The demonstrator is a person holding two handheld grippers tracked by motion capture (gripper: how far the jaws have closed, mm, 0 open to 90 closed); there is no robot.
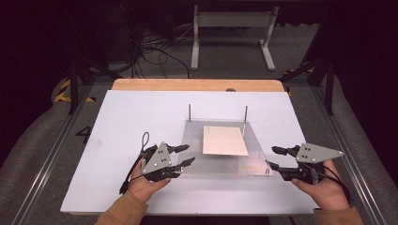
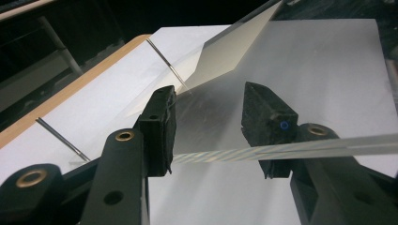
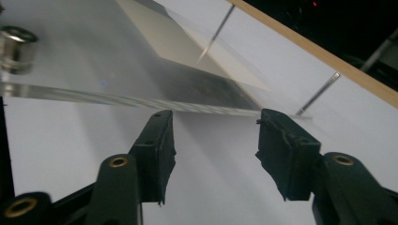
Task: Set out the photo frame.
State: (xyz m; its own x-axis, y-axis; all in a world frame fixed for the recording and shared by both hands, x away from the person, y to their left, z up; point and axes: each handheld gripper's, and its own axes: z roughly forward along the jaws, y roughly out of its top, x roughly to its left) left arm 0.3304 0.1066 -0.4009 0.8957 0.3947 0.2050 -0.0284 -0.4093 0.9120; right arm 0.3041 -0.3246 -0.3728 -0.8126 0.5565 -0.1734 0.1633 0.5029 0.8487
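Clear acrylic: a transparent rectangular sheet [image 1: 225, 150] is lying raised over the middle of the white board, its near edge facing the person
Card: a cream rectangular card [image 1: 225, 140] is resting on the clear sheet, toward its far half, well away from both grippers
Pins: two thin upright metal pins [image 1: 189, 112] are standing at the far corners of the clear sheet, one to each side
Stud: a small round silver metal stud [image 3: 16, 47] is sitting on the sheet near its right front corner
Left gripper: the left gripper [image 1: 183, 156] is reaching in at the sheet's near left corner; in the left gripper view the sheet's edge is running across between its two black jaws, which are standing apart on either side of it, one above and one below, and I cannot tell whether the pads are pressing on it
Right gripper: the right gripper [image 1: 276, 158] is sitting just beside the near right corner of the sheet; its jaws are standing apart with nothing between them, and the sheet's edge is lying beyond their tips in the right gripper view
Hands: each hand [image 1: 324, 190] is holding its gripper from the near side
Board: the white rectangular board [image 1: 122, 122] is covering a wooden-edged table [image 1: 197, 85]
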